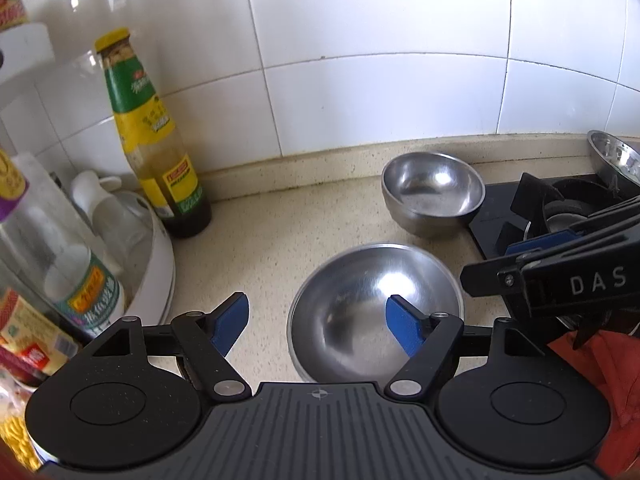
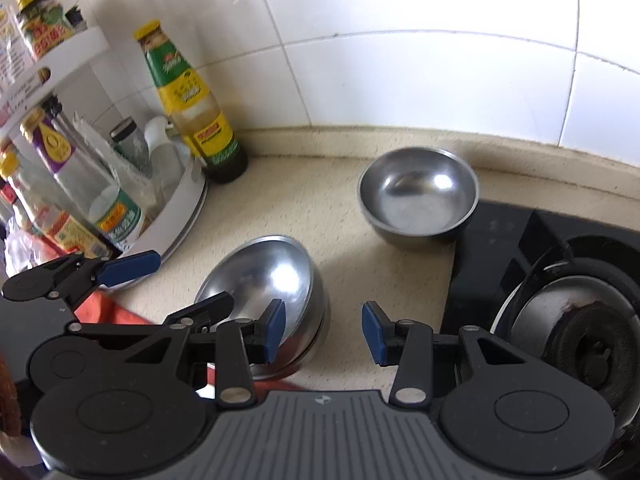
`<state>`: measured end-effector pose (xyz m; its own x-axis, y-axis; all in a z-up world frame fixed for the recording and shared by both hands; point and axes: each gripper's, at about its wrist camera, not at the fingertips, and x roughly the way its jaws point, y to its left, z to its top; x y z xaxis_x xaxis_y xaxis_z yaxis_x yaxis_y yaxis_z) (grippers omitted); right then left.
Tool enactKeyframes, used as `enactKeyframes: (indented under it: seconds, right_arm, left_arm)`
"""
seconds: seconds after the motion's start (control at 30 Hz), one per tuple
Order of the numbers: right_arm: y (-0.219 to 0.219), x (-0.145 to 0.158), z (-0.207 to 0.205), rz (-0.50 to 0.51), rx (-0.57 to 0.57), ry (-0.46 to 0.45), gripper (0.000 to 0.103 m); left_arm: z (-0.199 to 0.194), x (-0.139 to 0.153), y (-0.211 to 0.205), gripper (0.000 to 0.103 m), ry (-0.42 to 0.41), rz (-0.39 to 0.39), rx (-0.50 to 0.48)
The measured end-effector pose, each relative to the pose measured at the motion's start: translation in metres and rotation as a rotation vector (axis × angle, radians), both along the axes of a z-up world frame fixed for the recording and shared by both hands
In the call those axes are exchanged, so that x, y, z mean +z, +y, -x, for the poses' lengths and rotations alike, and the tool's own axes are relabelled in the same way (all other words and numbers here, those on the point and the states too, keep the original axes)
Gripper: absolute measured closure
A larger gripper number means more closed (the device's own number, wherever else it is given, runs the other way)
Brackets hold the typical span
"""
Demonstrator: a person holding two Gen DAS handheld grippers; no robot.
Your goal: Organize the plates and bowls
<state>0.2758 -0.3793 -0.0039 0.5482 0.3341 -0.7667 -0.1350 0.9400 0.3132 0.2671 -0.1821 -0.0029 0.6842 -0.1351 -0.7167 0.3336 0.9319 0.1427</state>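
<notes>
Steel bowls, two of them, on the beige speckled table [image 1: 280, 216].

Left wrist view: near bowl [image 1: 376, 312] sits right under the left gripper [image 1: 318, 326]. Its right blue pad hangs over the bowl's inside, its left pad is out over bare table to the left of the rim. Jaws spread, neither pad on the metal, nothing grasped. Far bowl [image 1: 434, 194] stands upright farther back near the tiled wall [image 1: 380, 60], touching or just beside the black hob [image 1: 496, 216] corner. Right gripper [image 1: 540, 246] comes in from the right edge over the hob; its state can't be read from this angle. A third steel dish [image 1: 614, 158] shows at the far right edge, partly cut off. Sauce bottle [image 1: 154, 136] with green-yellow label stands back left beside a white rack [image 1: 160, 264] of bottles. Red cloth [image 1: 592, 364] low right.

Right wrist view: right gripper [image 2: 324, 332] is released, jaws part-open over bare table, nothing between the pads. Near bowl [image 2: 272, 280] lies just left of it; the left pad overlaps the bowl's right side in the picture, contact not clear. It looks like a stack of two, a second rim visible below. Far bowl [image 2: 418, 196] is ahead and slightly right, well apart from the pads. Left gripper [image 2: 160, 280] enters from the left, one pad over the rack edge, the other finger over the near bowl. Burner [image 2: 580, 328] on the hob at right.
</notes>
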Motion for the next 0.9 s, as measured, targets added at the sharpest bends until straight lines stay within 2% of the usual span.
enactKeyframes:
  seconds: [0.23,0.6,0.67,0.9]
  right_arm:
    - [-0.018,0.007,-0.008,-0.024,-0.049,-0.022,0.059]
    - [-0.046,0.001,-0.040,-0.033,-0.143,-0.005,0.057]
    - [-0.050,-0.003,-0.048,-0.022,-0.155,0.005,0.054]
    - [-0.067,-0.018,-0.075,-0.002,-0.208,0.045,0.054]
  left_arm:
    - [-0.011,0.007,-0.015,0.019,-0.021,-0.023,-0.023]
    - [-0.046,0.007,-0.037,0.015,-0.032,-0.060,-0.072]
    - [-0.055,0.004,-0.042,0.014,-0.021,-0.062,-0.081]
    - [-0.093,-0.008,-0.056,0.010,0.053,-0.035,-0.094]
